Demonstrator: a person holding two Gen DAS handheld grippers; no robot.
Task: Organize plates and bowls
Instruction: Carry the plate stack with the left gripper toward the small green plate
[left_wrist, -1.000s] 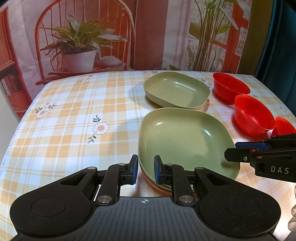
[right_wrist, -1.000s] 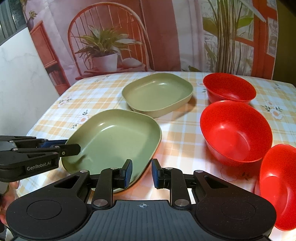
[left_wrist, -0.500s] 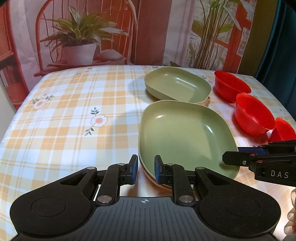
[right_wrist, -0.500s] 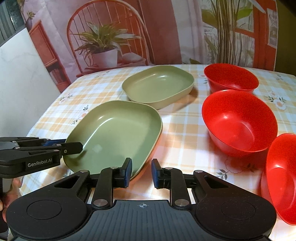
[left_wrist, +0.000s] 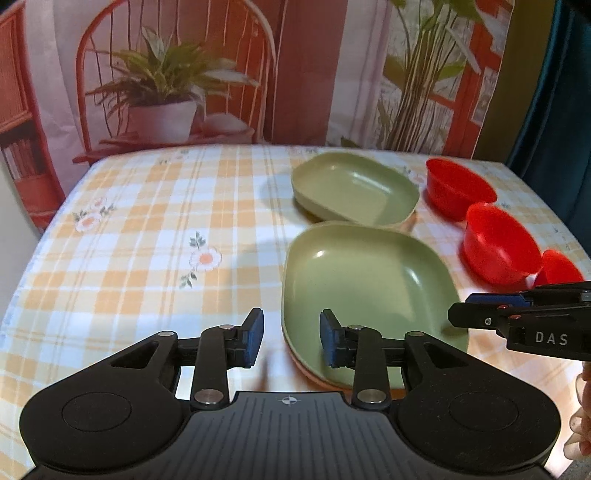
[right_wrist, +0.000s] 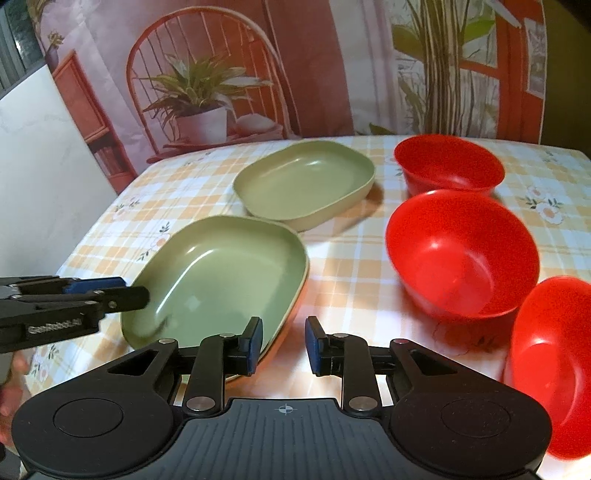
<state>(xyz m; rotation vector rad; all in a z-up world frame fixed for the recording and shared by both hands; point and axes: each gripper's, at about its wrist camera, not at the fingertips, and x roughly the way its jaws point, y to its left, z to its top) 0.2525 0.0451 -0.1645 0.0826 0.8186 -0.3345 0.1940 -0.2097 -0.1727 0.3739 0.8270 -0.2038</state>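
Left wrist: glossy, rounded-square green plate (left_wrist: 365, 284).

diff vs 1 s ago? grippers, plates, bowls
The left hand-held gripper let go of the near plate: its jaws were pinched on the rim and are opening now. The right hand-held gripper is opening slightly, off the rim. Far plate and red bowls unmoved.

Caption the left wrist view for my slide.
Left gripper, jaws opening, straddles near green plate's rim; three red bowls line the right.
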